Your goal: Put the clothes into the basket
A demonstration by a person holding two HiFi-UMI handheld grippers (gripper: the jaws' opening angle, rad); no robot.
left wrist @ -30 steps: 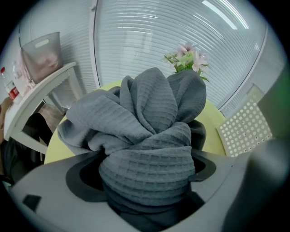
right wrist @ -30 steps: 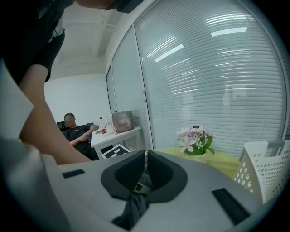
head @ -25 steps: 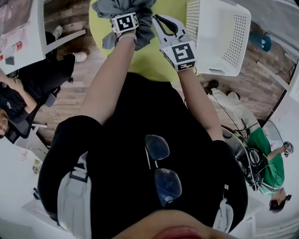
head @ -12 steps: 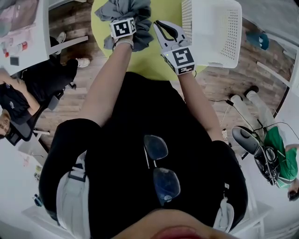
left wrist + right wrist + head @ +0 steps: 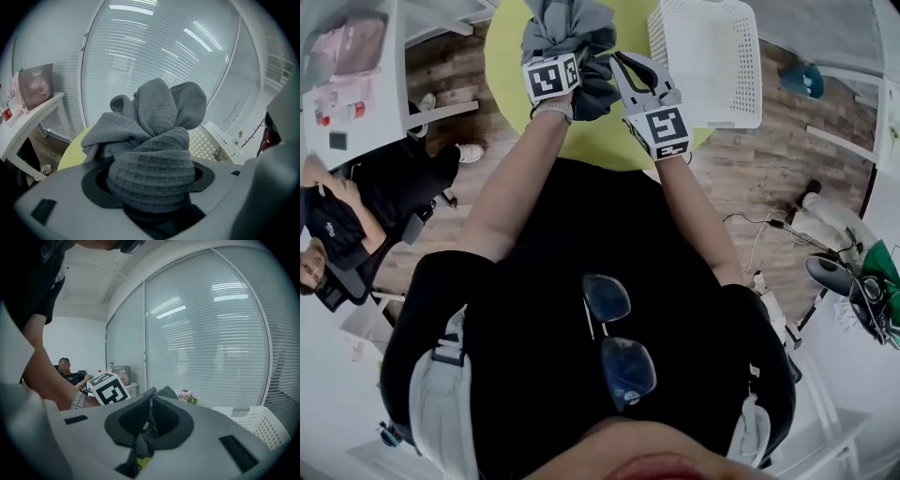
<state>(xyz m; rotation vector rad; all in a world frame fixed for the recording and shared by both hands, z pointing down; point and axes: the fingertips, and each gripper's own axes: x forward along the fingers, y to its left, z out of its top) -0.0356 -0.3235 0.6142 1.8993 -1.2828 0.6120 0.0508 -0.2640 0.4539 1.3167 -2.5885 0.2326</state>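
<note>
Over the yellow-green round tabletop, a grey waffle-weave cloth is sitting bunched up in the left gripper. The jaws are clamping on the bundle, and folds are bulging out past the pads toward the glass wall with blinds. Can't tell whether the cloth's lower edge is touching the tabletop or hanging clear of it.

The right gripper is hovering just beside the cloth on its right. Its jaw tips are meeting, with a dark edge of fabric showing right past them. Can't tell whether any fold is pinched, so not calling it held.

A white perforated basket is sitting on the right part of the tabletop, near the right gripper and apart from the cloth. No clothes are showing inside it.

Further out, a person in black is sitting at the left by a white desk with small items on it. Wood flooring is showing around the tabletop.
</note>
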